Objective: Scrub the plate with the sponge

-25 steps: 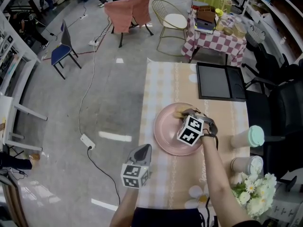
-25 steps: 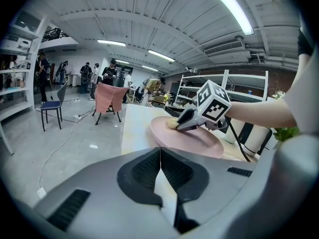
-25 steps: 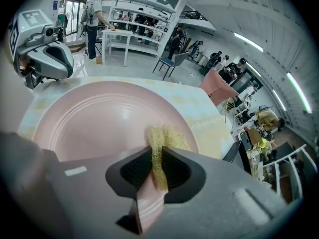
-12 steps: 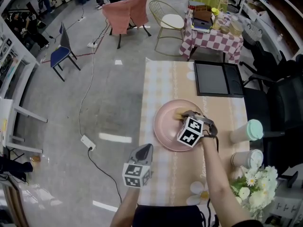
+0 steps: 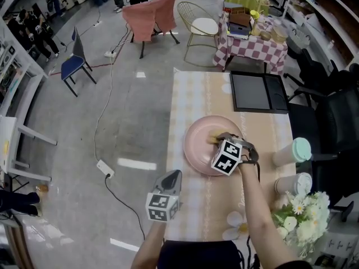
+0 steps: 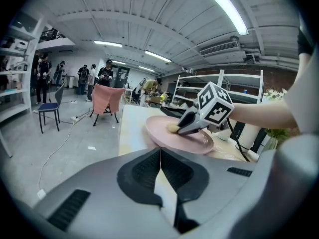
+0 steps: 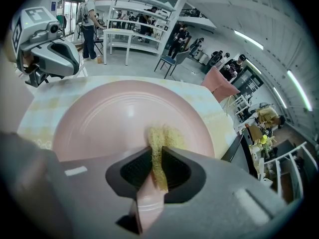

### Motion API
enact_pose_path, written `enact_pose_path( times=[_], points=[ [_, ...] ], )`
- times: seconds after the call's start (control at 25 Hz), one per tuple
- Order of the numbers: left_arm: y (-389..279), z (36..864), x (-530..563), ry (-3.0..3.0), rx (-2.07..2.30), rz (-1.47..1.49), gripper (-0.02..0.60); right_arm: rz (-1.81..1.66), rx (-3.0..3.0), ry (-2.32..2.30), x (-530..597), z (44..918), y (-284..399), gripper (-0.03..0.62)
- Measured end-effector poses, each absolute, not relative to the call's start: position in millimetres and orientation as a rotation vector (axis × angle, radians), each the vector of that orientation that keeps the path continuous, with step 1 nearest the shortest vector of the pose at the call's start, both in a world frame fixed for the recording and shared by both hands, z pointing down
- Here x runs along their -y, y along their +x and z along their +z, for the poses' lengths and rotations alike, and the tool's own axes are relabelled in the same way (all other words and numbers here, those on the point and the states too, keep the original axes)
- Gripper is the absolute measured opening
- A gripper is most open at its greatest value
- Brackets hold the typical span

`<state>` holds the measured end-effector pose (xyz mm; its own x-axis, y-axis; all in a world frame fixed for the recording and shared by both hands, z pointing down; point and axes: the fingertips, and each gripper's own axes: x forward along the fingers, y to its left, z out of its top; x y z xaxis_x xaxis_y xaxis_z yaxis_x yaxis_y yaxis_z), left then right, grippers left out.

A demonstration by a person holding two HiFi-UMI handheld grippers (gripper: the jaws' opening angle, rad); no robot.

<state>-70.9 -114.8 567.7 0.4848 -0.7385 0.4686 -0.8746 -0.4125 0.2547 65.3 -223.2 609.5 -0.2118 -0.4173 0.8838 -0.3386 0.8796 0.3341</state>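
A pink plate (image 5: 197, 144) lies on the checked tablecloth in the middle of the table. My right gripper (image 5: 217, 137) reaches over it from the near right, shut on a yellow sponge (image 5: 212, 134) that presses on the plate's far inner part. In the right gripper view the sponge (image 7: 160, 139) sticks out between the jaws onto the plate (image 7: 109, 118). My left gripper (image 5: 174, 175) hovers off the table's near left edge, shut and empty. In the left gripper view the plate (image 6: 164, 134), the sponge (image 6: 172, 128) and the right gripper (image 6: 182, 127) lie ahead.
A black tray (image 5: 259, 94) sits at the table's far right. Two lidded cups (image 5: 295, 151) (image 5: 295, 185) and white flowers (image 5: 302, 217) stand along the right edge. The floor drops away left of the table, with a cable (image 5: 104, 167) and chairs beyond.
Almost nothing differs: the right gripper stays on the plate with the sponge, shifting only slightly. The left gripper holds its place.
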Motion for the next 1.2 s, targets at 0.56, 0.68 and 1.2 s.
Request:
enact_pose_path(
  times=[0.56, 0.68, 1.2],
  points=[
    [-65, 567, 105, 2.284, 1.322, 0.400, 0.011, -0.068, 1.825, 0.553, 204, 608, 62, 0.060],
    [-63, 567, 103, 2.286, 1.322, 0.399, 0.011, -0.067, 1.826, 0.550, 200, 608, 63, 0.060],
    [-55, 564, 95, 2.300, 1.306, 0.387, 0.011, -0.047, 1.832, 0.540, 180, 607, 62, 0.060]
  ],
)
